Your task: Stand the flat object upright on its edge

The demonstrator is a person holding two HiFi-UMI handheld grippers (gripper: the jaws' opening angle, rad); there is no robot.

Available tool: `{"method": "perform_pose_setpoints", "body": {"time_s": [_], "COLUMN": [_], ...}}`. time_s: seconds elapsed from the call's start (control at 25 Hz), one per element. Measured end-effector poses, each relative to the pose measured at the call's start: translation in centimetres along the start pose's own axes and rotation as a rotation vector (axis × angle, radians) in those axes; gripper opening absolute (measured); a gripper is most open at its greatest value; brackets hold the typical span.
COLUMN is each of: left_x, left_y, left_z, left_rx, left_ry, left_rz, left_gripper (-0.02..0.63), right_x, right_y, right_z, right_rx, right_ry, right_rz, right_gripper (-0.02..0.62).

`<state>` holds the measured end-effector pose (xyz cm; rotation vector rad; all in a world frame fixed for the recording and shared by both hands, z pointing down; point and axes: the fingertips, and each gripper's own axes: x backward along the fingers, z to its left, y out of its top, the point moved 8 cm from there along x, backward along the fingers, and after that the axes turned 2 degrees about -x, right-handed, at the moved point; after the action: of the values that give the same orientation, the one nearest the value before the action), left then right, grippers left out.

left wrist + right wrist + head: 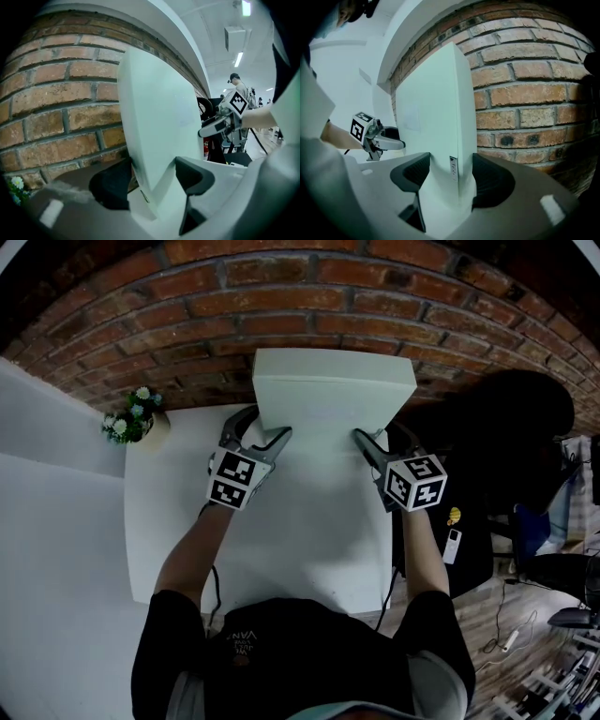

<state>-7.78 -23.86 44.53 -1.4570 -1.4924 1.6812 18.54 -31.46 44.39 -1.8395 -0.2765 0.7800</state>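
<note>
Left gripper: your left gripper (152, 180) is clamped on the left-hand end of the flat object (333, 395). One dark pad sits on the side facing the bricks and the other on the side facing you. Both press right against it.

Right gripper: same deal over here. Your right gripper (452, 176) has bitten onto the right-hand end, with the panel's narrow edge wedged between the two pads and no gap either side.

Flat object: it's a pale, boxy white panel held between your two grippers at the far side of the table (309, 540). It's up off its broad face. In both gripper views it rises steeply from the jaws, with the broad face turned toward you.

Lean: the top edge sits close to the brick wall (281, 306). I can't tell whether it actually touches.

Bottom edge: the jaws hide it, so I can't say if it's resting on the tabletop.

Label: there's a small sticker (453, 168) on the narrow edge, right at your right gripper. The print is too small to read.

Other stuff: a little potted plant (131, 418) sits on the far left corner of the table, well apart from the panel.
</note>
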Motion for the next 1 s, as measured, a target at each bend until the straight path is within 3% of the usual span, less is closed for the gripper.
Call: {"method": "perform_pose_setpoints", "body": {"time_s": [1.0], "left_x": [-7.7], "left_y": [0.4], "left_z": [0.2], "left_rx": [-0.015], "left_ry": [0.013], "left_rz": [-0.046], "left_gripper": [0.302], "right_x": [-2.5], "right_y": [0.1], "right_z": [-6.8], "right_rx": [0.003], "right_ry": [-0.047], "right_rz": [-0.043], "right_gripper": [0.281]}}
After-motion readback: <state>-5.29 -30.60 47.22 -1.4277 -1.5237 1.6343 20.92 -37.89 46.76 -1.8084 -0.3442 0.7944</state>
